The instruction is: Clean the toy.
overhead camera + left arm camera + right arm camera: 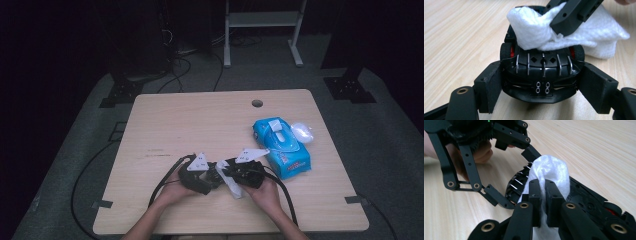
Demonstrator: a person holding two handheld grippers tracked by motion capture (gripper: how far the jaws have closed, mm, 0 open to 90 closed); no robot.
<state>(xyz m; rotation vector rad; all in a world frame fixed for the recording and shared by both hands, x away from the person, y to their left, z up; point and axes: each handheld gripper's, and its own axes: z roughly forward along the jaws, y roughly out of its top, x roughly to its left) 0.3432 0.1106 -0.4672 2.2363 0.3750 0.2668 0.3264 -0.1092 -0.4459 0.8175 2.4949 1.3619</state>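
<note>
A black toy car with red wheel hubs rests on the wooden table. My left gripper is shut on the car's rear, one pad against each side. My right gripper is shut on a white wet wipe, which is pressed onto the top of the car. In the left gripper view the wipe drapes over the car's roof under the right gripper's jaw. From above, both grippers meet near the table's front edge with the wipe between them.
A blue pack of wet wipes lies right of the grippers, with a white lid-like object beside it. The table has a cable hole near its back edge. Cables trail off the front. A white frame stands on the floor beyond.
</note>
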